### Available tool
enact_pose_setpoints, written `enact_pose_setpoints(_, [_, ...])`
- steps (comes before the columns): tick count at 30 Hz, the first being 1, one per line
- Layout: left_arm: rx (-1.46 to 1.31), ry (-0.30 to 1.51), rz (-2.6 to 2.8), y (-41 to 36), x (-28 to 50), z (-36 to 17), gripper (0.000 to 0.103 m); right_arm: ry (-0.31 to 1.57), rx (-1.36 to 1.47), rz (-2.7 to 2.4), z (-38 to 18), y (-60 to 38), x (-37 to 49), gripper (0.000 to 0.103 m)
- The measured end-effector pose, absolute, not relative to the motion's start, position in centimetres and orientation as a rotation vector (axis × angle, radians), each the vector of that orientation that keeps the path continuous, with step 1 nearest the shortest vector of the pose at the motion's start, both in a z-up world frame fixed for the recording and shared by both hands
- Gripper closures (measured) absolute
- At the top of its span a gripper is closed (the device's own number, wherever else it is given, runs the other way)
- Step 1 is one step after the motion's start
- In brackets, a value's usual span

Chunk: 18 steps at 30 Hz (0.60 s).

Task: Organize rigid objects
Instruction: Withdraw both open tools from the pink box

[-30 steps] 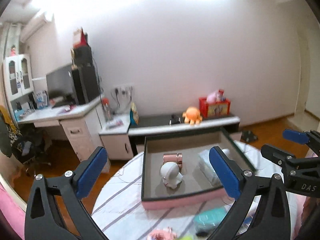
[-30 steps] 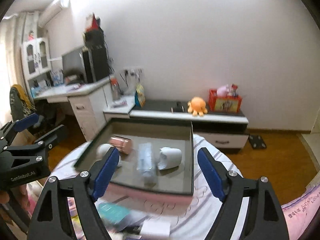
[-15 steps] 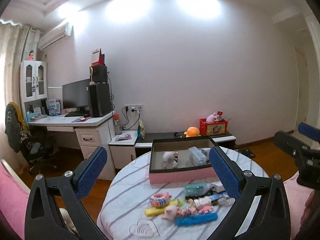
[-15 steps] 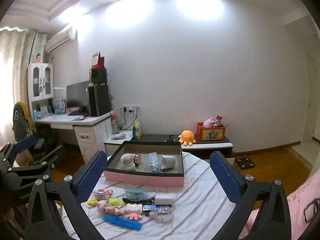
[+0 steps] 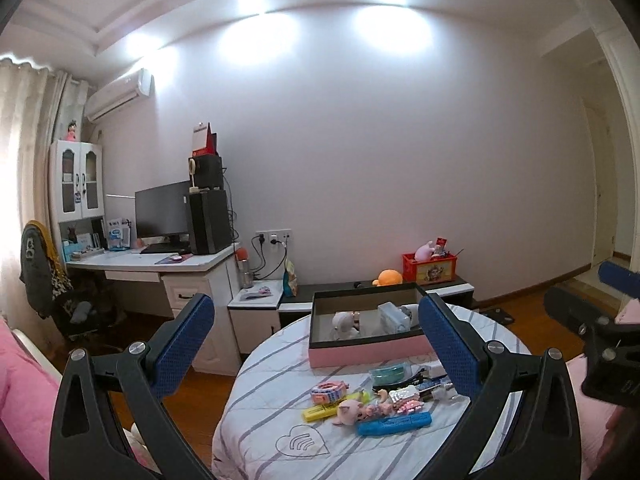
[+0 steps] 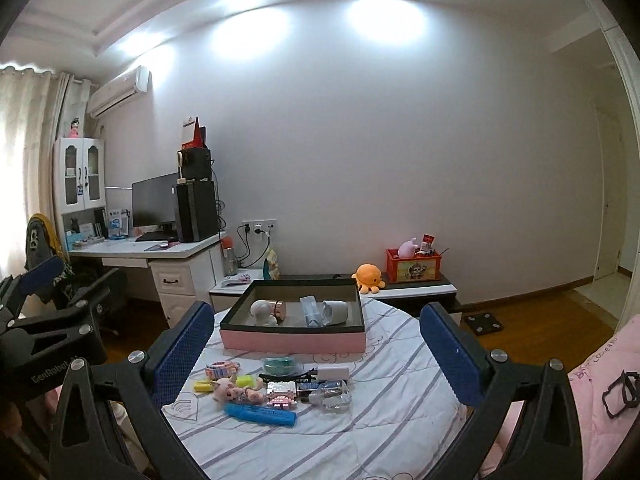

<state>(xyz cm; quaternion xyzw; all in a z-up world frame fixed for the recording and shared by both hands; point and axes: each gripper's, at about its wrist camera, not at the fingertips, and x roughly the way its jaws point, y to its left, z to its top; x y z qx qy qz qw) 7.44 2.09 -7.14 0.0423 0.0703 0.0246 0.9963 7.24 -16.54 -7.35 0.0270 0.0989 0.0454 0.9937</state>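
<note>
Both claws hung back from the round desk (image 6: pixel 400 420), spread wide and gripping nothing: the left claw (image 5: pixel 316 344) framed the clutter from the left, the right claw (image 6: pixel 316 350) from the right.

Nearest on the striped cloth, at 6 o'clock of the pile, lay a blue bar (image 6: pixel 260 415). Just beyond it, a pink pig (image 6: pixel 226 390) sat at 9 o'clock, touching a pink block toy (image 6: pixel 282 394) in the middle, with a clear bottle (image 6: pixel 332 394) at 3 o'clock. A yellow piece (image 6: pixel 204 386) lay at the pig's 10 o'clock. Farther on were a striped roll (image 6: pixel 221 369), a teal dish (image 6: pixel 281 365) and a white box (image 6: pixel 333 372); whether these touched one another could not be told.

Beyond the pile, at 12 o'clock, stood the tray (image 6: pixel 292 340), pink-walled with a dark rim. It already held a white figure (image 6: pixel 262 312) with a copper tube (image 6: pixel 279 310) beside it, a clear pack (image 6: pixel 312 314) and a white cup (image 6: pixel 338 311).

The step in hand looked like a pause between picks, some pieces being stowed and most waiting on the cloth. The next move would likely call for one claw to come down over a single outlying piece. The blue bar or the bottle seemed easiest, each lying at the pile's edge. The jaws would need to close across its narrow side without nudging the neighbours, then carry it over the near wall.
</note>
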Motion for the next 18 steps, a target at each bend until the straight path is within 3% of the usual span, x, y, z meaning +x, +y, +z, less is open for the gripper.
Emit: enact_pose_setpoints(18, [0.086,0.175,0.054,2.77,7.92,-8.01,0.0,0.212,0.036,0.08,-7.48,-16.01,6.95,0.0])
